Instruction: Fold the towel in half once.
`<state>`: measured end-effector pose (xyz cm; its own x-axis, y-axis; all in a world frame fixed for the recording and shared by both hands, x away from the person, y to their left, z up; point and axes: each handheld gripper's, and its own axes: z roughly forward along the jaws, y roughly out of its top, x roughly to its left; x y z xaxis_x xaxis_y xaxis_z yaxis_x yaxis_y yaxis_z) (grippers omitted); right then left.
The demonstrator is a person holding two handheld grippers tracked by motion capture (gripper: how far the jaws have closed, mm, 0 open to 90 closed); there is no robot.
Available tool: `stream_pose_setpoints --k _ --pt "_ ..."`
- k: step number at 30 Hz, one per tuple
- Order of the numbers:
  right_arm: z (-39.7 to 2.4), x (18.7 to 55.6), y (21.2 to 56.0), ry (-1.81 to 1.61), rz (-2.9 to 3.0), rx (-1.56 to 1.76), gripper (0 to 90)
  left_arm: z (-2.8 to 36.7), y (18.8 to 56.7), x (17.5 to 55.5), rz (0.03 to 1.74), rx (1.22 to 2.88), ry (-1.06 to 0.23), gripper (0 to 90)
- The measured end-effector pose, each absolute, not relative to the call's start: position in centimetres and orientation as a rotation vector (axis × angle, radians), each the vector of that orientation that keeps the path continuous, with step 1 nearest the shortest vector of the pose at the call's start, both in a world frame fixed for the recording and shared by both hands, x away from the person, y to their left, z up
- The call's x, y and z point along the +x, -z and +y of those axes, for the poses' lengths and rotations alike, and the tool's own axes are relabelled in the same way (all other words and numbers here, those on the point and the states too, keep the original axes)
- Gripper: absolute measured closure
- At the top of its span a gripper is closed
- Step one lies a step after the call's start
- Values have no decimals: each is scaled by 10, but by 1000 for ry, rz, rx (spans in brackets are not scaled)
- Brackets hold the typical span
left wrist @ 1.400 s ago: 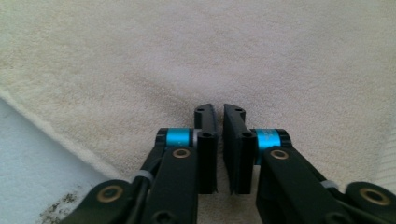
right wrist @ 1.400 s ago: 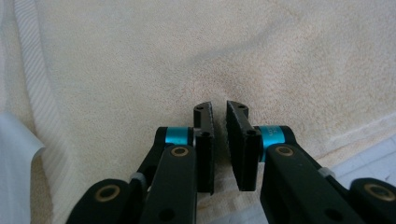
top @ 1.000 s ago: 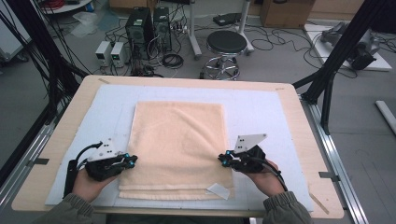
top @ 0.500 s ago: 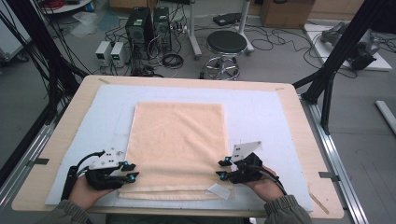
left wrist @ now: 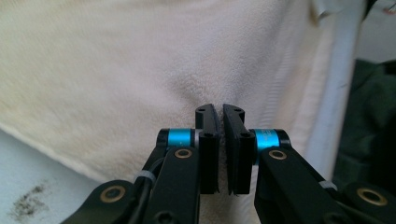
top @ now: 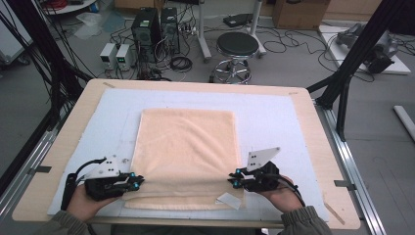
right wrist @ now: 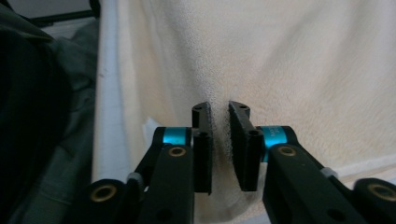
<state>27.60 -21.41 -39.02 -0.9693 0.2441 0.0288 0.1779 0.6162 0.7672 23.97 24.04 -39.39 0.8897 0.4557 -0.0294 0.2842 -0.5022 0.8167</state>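
Wooden table (top: pixel 318 127), white mat (top: pixel 274 117), cabled floor.

One towel (top: pixel 188 147) is lying on one table (top: pixel 313 127), and one white mat (top: pixel 279 117) is sitting under it. Two grippers are working the near edge, the left gripper (top: pixel 139 180) and the right gripper (top: pixel 232 179), and two hands are carrying them, one (top: pixel 85 203) and two (top: pixel 281 193). One white tag (top: pixel 229 199) is showing at the towel's near edge. Beyond the table, one stool (top: pixel 237 46) is standing, two dark computer towers (top: pixel 156 24) are sitting side by side, and two small grey boxes (top: pixel 117 55) are resting beside them.
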Motion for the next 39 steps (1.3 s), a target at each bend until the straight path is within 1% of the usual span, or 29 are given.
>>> stream_pose_setpoints --k 1,2,3,6,9,11,14,16,20,23,25,26,27,28,29,30,31,33,36,39 --pt "-215 275 386 -1297 2741 363 684 240 393 239 544 2129 -244 773" --pt "-216 276 385 -1296 2719 382 651 241 394 240 552 2136 -252 684" --pt "-217 276 385 -1301 2712 401 639 240 397 240 563 2137 -247 643" --pt "-214 276 392 -1287 2713 398 635 239 408 243 594 2150 -222 603" --pt "-208 277 404 -1250 2754 389 656 235 417 246 607 2185 -226 620" --pt "-205 279 410 -1224 2780 381 685 230 422 250 607 2211 -212 630" --pt "-199 284 419 -1176 2836 369 681 222 430 256 602 2246 -173 649" --pt "-198 285 421 -1166 2858 365 657 222 430 256 595 2240 -173 646" --pt "-208 280 410 -1325 2823 328 609 225 429 253 580 2227 -172 618" --pt "-207 272 413 -1299 2862 266 560 224 432 253 568 2242 -163 599" --pt "-204 268 417 -1272 2885 247 554 224 432 252 561 2254 -162 609" --pt "-203 267 419 -1258 2897 237 562 223 432 252 557 2253 -157 635" --pt "-202 267 421 -1251 2904 232 605 222 432 251 547 2258 -163 672" --pt "-202 267 421 -1245 2916 215 676 222 433 251 535 2267 -168 704" --pt "-201 267 421 -1239 2934 201 768 221 433 251 536 2269 -173 730" --pt "-200 267 421 -1245 2948 182 833 221 433 251 545 2262 -175 754" --pt "-198 266 420 -1250 2952 175 869 221 433 252 548 2261 -178 780" --pt "-195 268 416 -1248 2923 175 887 221 432 254 557 2254 -185 817" --pt "-194 281 414 -1226 2886 270 894 220 430 259 580 2244 -221 818" --pt "-195 297 421 -1159 2870 366 894 217 429 266 607 2233 -262 799"
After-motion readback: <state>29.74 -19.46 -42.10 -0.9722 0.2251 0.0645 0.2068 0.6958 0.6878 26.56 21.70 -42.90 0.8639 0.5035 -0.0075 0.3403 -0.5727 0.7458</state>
